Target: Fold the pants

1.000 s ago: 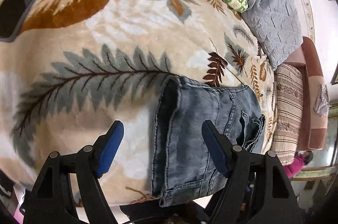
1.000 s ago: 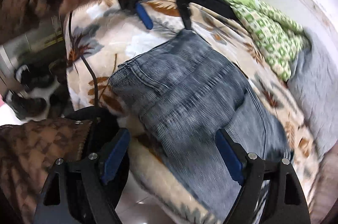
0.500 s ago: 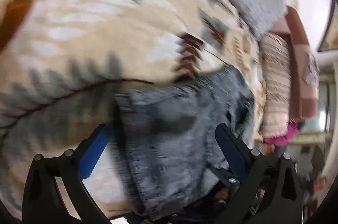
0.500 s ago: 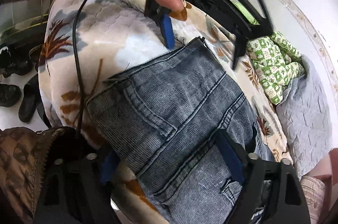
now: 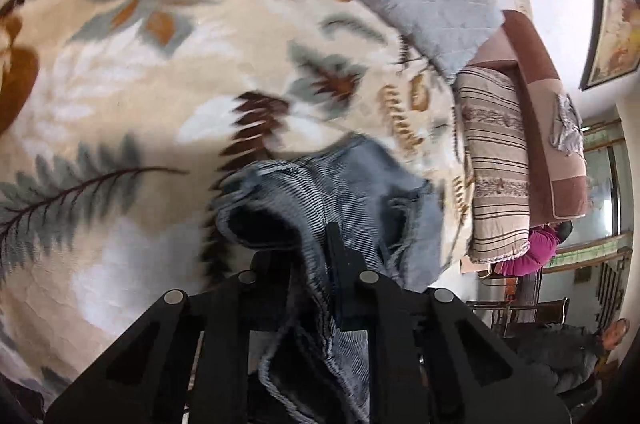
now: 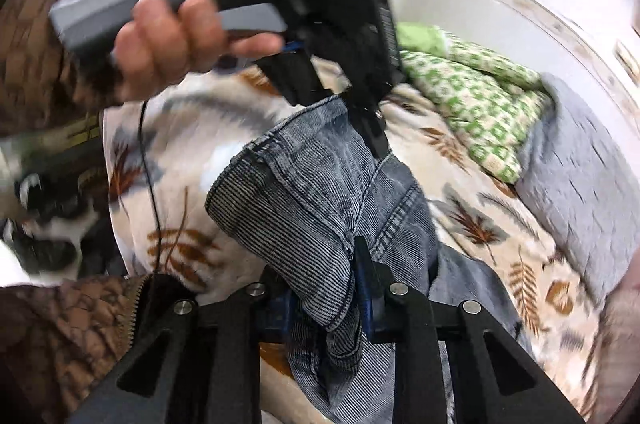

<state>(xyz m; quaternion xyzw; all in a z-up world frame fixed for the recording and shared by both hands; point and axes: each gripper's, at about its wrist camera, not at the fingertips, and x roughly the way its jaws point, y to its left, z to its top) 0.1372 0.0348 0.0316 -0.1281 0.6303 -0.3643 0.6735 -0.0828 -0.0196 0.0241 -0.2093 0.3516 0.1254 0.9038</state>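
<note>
The blue-grey denim pants [image 5: 344,192] lie folded near the front edge of a bed with a leaf-patterned blanket [image 5: 132,96]. My left gripper [image 5: 312,264] is shut on one edge of the pants, and the cloth bunches up between its jaws. My right gripper [image 6: 340,288] is shut on another edge of the pants [image 6: 312,192]. In the right wrist view the left gripper [image 6: 340,96] is held by a hand and pinches the far corner, so the cloth is raised between both grippers.
A green patterned quilt [image 6: 468,92] and a grey quilted cover [image 6: 580,160] lie at the far side of the bed. A striped pillow [image 5: 496,164] and a brown headboard [image 5: 540,72] are at the right. Shoes [image 6: 44,232] sit on the floor beside the bed.
Both grippers were open over the flat folded pants. They have closed on the near edge and lifted it, so the denim now bunches and hangs between them.
</note>
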